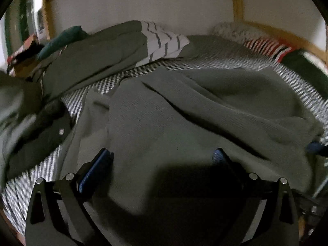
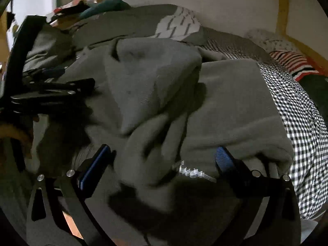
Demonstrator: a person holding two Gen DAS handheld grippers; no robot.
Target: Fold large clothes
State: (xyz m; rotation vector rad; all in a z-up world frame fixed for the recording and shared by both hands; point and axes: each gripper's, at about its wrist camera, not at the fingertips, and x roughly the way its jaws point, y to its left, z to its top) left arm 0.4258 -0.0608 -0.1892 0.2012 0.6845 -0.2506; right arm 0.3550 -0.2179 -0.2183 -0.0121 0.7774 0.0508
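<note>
A large grey knit garment (image 1: 184, 110) lies rumpled on a bed with a black-and-white checked cover (image 1: 114, 82). My left gripper (image 1: 162, 153) is open, its blue-padded fingers spread just above the garment's near part. In the right wrist view the same grey garment (image 2: 225, 106) is bunched into folds. My right gripper (image 2: 162, 153) is open, with bunched cloth lying between its spread fingers. The left gripper (image 2: 61, 88) shows at the left of the right wrist view, lying over the cloth's left side.
A folded grey and striped-white garment (image 1: 114, 49) lies at the back left by the wall. A red-and-white striped cloth (image 1: 268, 49) and a green one (image 1: 303, 69) lie at the back right. A wooden bed frame (image 1: 237, 2) edges the bed. More clothes pile at the far left (image 1: 24, 51).
</note>
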